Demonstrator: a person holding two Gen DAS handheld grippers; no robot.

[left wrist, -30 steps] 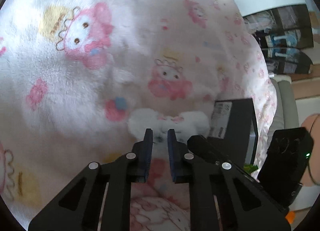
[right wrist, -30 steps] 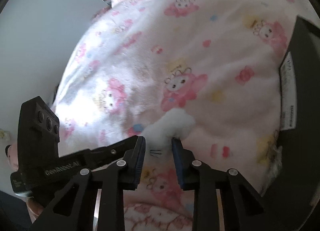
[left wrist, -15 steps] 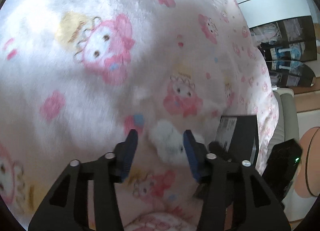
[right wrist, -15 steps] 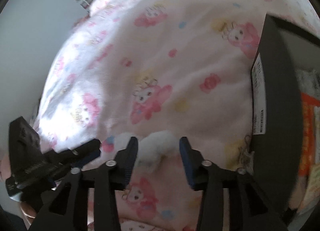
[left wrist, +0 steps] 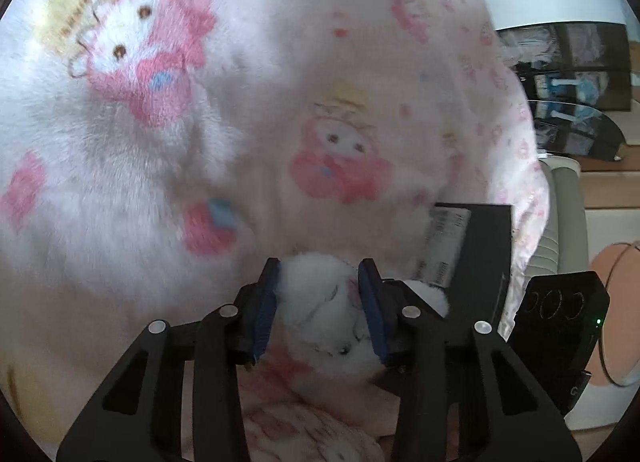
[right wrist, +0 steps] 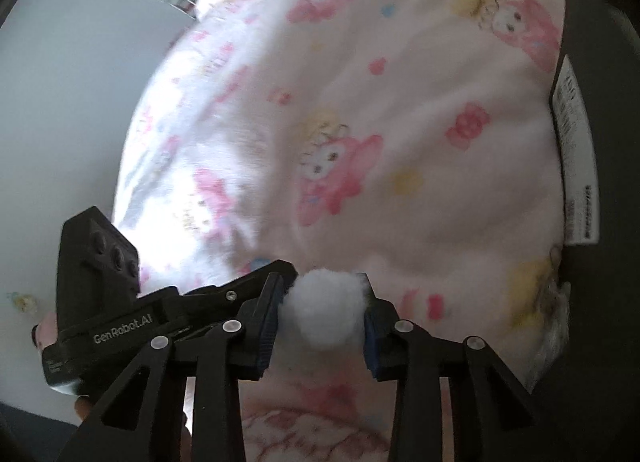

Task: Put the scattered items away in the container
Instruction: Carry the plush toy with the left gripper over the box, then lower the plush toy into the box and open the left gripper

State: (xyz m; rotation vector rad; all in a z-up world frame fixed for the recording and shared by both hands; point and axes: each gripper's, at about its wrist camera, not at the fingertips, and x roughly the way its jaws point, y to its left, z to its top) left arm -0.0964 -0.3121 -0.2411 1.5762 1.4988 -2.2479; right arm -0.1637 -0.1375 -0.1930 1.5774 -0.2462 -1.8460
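Observation:
A white fluffy toy (left wrist: 320,302) lies on the pink cartoon-print blanket (left wrist: 160,181). My left gripper (left wrist: 319,266) has one lobe of it between its blue pads; its jaws are closing and the pads touch the fluff on both sides. Another white lobe (left wrist: 430,296) shows just to the right. In the right wrist view a round white puff (right wrist: 324,310) fills the gap of my right gripper (right wrist: 322,280), whose jaws are closing and press on it. The black container (right wrist: 600,141) with a white label stands to the right, also seen as the black box (left wrist: 484,246).
The left gripper's body (right wrist: 100,294) sits close beside the right fingers, held by a hand (right wrist: 44,336). Dark shelves (left wrist: 568,73) and a beige cushion (left wrist: 564,221) lie beyond the blanket's right edge. A grey wall (right wrist: 80,61) rises at the left.
Both grippers' jaws went from narrow to wide, sank onto the blanket, and have now narrowed around the white fluff. The black container has come closer in both views.

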